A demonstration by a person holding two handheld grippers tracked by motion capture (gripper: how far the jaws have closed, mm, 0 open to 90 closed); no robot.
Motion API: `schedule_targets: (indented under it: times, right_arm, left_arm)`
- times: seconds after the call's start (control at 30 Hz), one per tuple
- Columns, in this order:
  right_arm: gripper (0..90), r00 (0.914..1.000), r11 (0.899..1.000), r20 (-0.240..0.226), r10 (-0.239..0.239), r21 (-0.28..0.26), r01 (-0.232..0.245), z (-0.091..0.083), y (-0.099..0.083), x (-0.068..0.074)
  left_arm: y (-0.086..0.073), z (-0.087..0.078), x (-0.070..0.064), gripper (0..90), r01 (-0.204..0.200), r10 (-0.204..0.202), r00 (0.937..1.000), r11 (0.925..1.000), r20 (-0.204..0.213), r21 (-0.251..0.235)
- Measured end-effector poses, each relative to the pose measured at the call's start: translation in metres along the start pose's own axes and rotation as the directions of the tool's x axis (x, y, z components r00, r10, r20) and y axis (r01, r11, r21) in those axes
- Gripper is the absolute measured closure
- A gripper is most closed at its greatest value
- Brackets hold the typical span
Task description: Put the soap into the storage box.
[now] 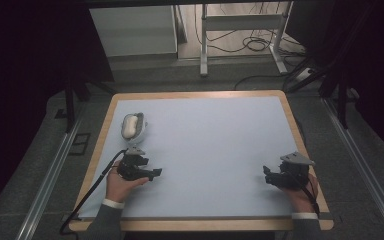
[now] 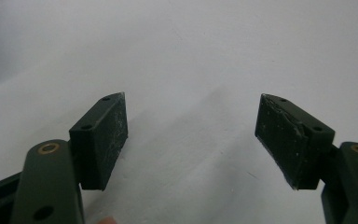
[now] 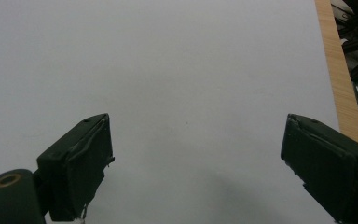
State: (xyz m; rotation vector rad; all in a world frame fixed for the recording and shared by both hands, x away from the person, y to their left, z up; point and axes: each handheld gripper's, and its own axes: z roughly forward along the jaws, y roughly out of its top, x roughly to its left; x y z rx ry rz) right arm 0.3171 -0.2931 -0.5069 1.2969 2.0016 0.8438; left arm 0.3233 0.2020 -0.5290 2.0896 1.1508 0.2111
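Your nearest target is the pale grey, oval shell-like case with a white rounded piece lying in it, resting on the light blue worktop near its left edge, just beyond your left hand-held gripper. To take it cleanly, I would turn that gripper toward the case and bring the jaws in across its narrow width, low to the surface, before closing. Both sets of jaws stand wide apart with nothing between them. Your left hand rests low, gripper pointing right; your right hand-held gripper sits near the right edge, pointing left.
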Motion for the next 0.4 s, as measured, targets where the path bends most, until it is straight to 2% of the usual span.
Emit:
schedule_targets:
  times: [0.4]
  right_arm:
    - [8.7, 0.9999, 1.000, -0.004, -0.013, 0.004, 0.013, 0.0022, 0.0003, 0.0026]
  left_arm:
    - [0.0006, -0.0028, 0.0009, 25.6, -0.001, 0.001, 1.0000, 0.9999, 0.001, -0.011]
